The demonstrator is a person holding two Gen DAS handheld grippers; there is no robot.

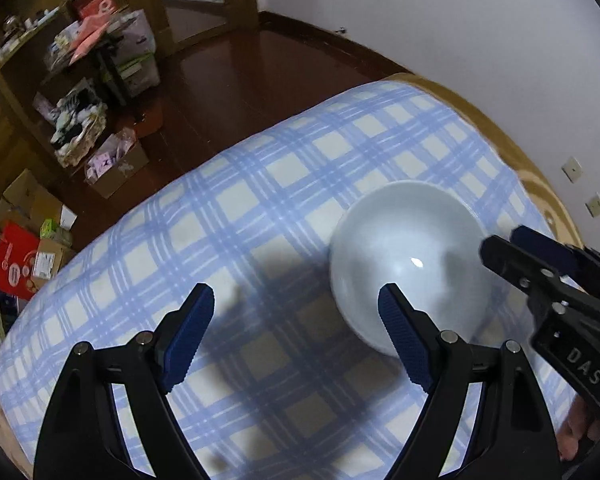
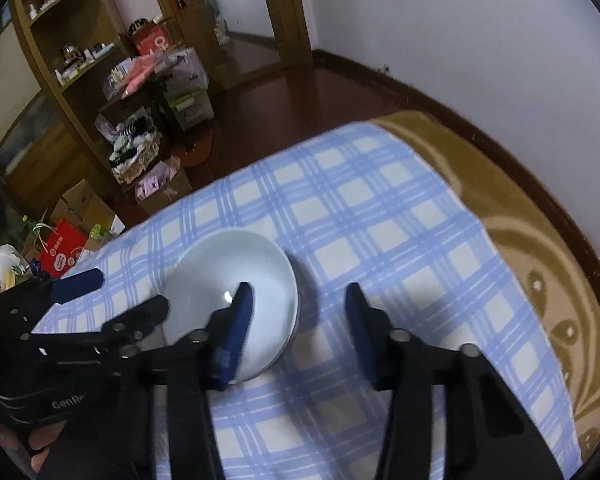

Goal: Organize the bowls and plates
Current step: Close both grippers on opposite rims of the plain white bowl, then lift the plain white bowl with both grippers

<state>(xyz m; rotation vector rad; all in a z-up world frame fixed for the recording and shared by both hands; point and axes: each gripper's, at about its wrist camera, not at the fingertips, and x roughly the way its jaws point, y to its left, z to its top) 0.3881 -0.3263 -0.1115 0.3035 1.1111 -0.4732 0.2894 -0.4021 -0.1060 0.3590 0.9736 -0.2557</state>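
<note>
One pale blue ceramic bowl (image 1: 410,264) on blue-checked cloth (image 1: 260,208), frame centre; left gripper (image 1: 296,306) wide, empty; right gripper (image 2: 298,300) part-open astride its rim, pads clear.

I saw bed (image 1: 532,184) under blue checked cloth (image 1: 260,208); pale bowl (image 1: 400,248) sat directly on cloth.

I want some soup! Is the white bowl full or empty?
Empty. The white bowl on the checked cloth shows only its bare, shiny inside.
</note>
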